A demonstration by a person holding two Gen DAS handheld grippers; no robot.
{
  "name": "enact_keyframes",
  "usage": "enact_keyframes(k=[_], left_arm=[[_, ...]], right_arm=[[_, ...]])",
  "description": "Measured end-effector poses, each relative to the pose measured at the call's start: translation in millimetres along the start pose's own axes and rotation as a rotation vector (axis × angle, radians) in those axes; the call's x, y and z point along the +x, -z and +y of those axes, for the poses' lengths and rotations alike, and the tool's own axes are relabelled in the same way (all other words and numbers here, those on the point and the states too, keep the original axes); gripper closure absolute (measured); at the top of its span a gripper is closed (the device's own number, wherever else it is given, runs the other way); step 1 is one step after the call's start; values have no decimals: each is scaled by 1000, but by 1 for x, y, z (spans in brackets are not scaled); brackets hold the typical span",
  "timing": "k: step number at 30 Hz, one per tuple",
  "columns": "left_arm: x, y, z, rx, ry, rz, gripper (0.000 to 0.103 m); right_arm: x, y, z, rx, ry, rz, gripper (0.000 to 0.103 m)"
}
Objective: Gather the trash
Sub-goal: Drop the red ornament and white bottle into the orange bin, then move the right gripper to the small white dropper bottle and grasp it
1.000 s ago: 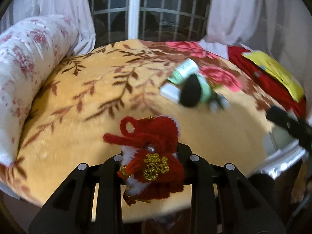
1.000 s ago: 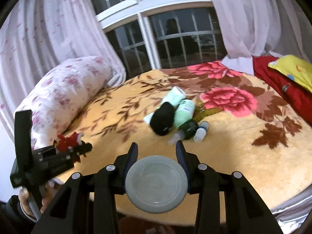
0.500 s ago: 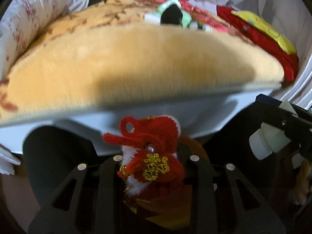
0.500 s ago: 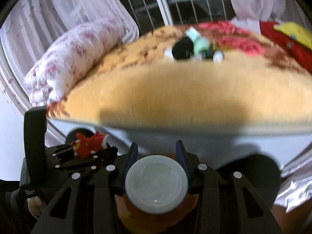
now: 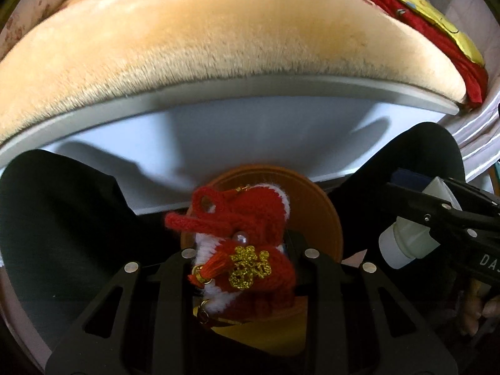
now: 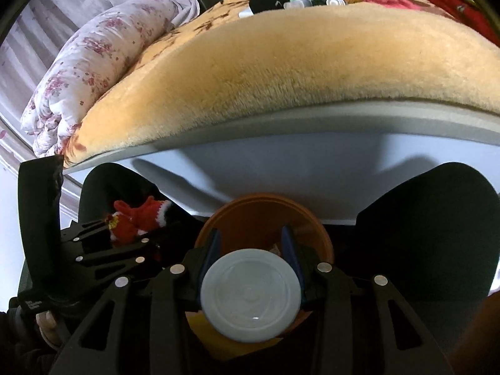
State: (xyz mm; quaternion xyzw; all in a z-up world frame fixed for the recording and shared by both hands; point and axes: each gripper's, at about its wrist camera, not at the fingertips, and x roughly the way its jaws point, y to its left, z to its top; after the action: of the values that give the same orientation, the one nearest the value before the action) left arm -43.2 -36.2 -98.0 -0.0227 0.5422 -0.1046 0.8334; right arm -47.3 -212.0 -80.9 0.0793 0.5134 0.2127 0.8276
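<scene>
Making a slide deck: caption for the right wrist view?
Right gripper holds a white bottle above an orange bin beside the bed.

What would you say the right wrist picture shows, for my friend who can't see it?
The right gripper holds a round white bottle above an orange bin by a bed's fuzzy yellow blanket. Beside it, the left gripper holds a red knitted ornament.

Plush tan blanket (image 6: 312, 62) covers bed beside floral quilt (image 6: 93, 59).
</scene>
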Motion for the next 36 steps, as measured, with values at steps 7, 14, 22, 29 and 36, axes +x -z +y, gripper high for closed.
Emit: enact_keyframes(k=[7,14,22,29,36], left_arm=[[19,-3,-2,-2,-30,71,27],[22,-1,4,-25,-9,83,27],[7,-3,3,-16,0,40,27],[-49,-17,-2,53,8,-161,23],[-91,-61,-2,87,-38,-385,12]], right_arm=[[17,-1,-8,41,-5,57,57],[7,1,-9,50,2,18,50],[-25,3,-7,31,32,-63,40],[-72,-25,-3,-47,58,-173,25],[-91,-103,-19,-108,178,-304,14]])
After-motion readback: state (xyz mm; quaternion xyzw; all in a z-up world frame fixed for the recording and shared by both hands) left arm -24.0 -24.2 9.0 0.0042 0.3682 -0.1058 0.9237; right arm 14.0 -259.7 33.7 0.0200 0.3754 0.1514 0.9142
